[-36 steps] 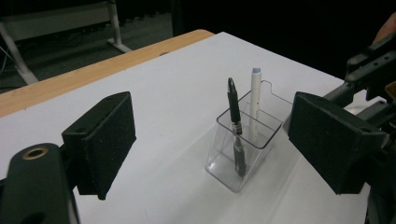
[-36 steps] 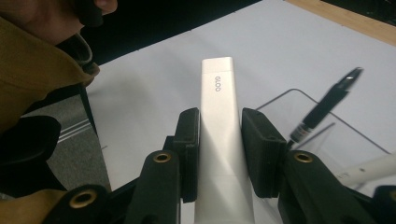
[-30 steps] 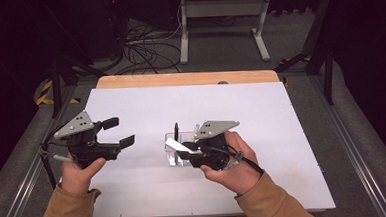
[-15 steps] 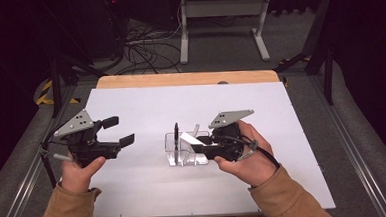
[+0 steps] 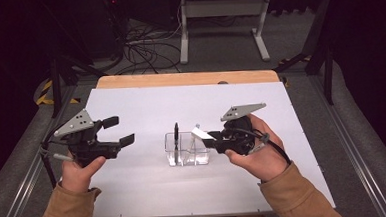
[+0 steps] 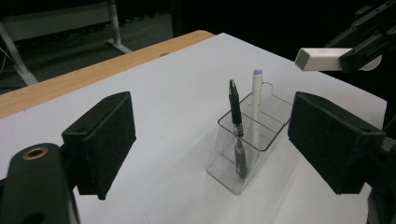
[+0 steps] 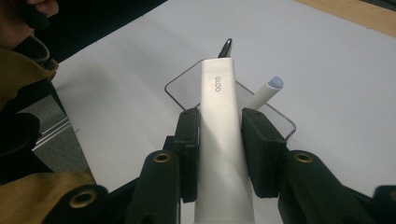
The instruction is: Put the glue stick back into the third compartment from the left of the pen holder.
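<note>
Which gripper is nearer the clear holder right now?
Right. The right gripper holds a white stick at the clear holder's edge; the left gripper sits open, well off to its side.

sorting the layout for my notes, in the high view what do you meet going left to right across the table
left gripper, jaws open → black pen standing in the clear holder → white glue stick → right gripper shut on that stick

A white glue stick (image 7: 223, 140) is seen; a black pen (image 6: 236, 128) and white pen (image 6: 256, 107) are held in a clear holder (image 6: 243, 154) on the white table (image 5: 146, 106).
</note>
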`<action>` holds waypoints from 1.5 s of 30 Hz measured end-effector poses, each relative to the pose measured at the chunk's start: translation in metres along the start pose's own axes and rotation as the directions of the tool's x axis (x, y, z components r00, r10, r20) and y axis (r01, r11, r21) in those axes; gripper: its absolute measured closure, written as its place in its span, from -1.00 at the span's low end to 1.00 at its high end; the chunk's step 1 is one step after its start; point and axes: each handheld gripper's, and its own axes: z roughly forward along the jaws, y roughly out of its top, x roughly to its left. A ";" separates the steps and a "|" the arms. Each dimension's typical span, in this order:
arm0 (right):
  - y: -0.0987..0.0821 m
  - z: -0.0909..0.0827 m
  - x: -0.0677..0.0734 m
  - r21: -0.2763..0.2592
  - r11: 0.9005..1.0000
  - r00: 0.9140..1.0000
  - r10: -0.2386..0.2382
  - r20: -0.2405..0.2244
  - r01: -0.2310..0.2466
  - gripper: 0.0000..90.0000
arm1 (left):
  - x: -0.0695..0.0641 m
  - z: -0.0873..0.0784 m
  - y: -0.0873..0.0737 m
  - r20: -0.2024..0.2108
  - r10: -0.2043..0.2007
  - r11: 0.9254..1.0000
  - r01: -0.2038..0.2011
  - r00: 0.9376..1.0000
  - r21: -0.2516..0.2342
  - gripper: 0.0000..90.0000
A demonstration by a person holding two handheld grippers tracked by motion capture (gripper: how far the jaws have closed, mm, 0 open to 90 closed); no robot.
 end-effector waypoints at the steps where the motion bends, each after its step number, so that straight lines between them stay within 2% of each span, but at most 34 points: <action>1: 0.000 -0.001 -0.001 0.002 1.000 1.000 0.005 0.000 -0.005 0.53 | 0.000 0.000 0.000 0.001 0.001 1.000 -0.001 1.000 -0.001 -0.64; 6: 0.000 -0.004 -0.006 0.018 1.000 1.000 0.026 0.004 -0.026 0.53 | 0.000 0.000 0.000 0.000 0.000 1.000 0.000 1.000 0.000 -0.65; 13: 0.003 -0.003 -0.012 0.069 0.996 0.999 0.048 0.013 -0.049 0.53 | 0.000 0.000 0.000 0.002 -0.002 1.000 0.002 1.000 0.002 -0.64; 20: 0.009 0.005 -0.018 0.149 0.985 0.997 0.079 0.024 -0.082 0.53 | 0.000 0.000 0.000 0.001 0.000 1.000 0.000 1.000 -0.001 -0.65; 30: 0.015 0.017 -0.022 0.266 0.954 0.991 0.129 0.041 -0.136 0.53 | -0.001 -0.001 0.000 0.002 -0.004 1.000 0.004 1.000 -0.002 -0.65; 37: 0.019 0.022 -0.022 0.307 0.938 0.987 0.148 0.061 -0.159 0.53 | -0.001 -0.001 0.000 0.000 0.002 1.000 -0.002 1.000 -0.001 -0.65; 45: 0.022 0.029 -0.021 0.362 0.913 0.982 0.165 0.087 -0.186 0.53 | -0.001 -0.004 0.000 -0.003 -0.005 1.000 0.005 1.000 -0.005 -0.65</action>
